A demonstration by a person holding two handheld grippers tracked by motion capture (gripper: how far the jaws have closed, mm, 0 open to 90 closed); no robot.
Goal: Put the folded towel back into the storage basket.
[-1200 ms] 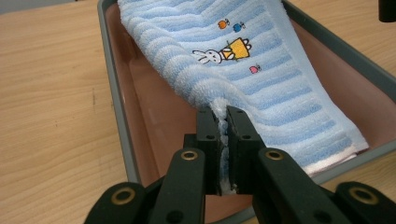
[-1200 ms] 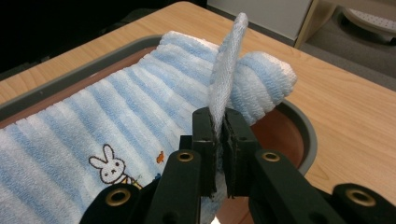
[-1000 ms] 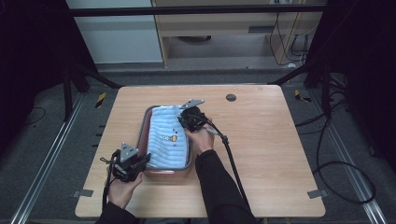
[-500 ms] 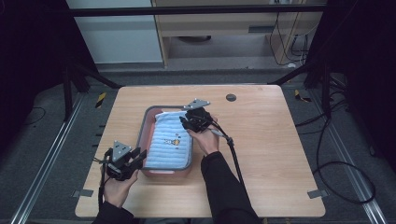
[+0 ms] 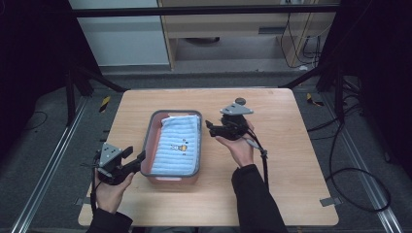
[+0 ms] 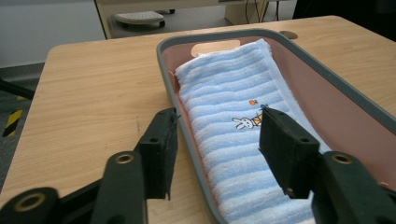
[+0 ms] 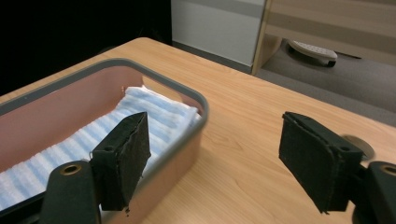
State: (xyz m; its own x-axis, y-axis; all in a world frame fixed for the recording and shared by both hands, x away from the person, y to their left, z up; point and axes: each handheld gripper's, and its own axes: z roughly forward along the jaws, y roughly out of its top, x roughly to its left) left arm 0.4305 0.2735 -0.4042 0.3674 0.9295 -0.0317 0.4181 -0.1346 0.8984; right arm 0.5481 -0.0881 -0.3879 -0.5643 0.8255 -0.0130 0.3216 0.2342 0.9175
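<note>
1. Centrally, a pink rectangular plastic tray with a grey rim (image 5: 160,116) sits lengthwise on a light wooden table (image 5: 291,160).
2. A folded light-blue striped towel with a small cartoon rabbit print (image 5: 177,143) lies flat inside the tray, against its right side, leaving a strip of pink floor bare on the left.
3. The left gripper (image 5: 138,162), black and held in the person's left hand (image 5: 111,191), sits at the tray's near left corner; its jaws are spread wide and grip nothing, straddling the tray's rim in the left gripper view.
4. The right gripper (image 5: 211,127), held in the right hand (image 5: 240,145), hovers just right of the tray, jaws wide apart and empty, pointing toward the tray's right wall.
5. A small dark round disc (image 5: 240,101) is set in the table's far side.
</note>
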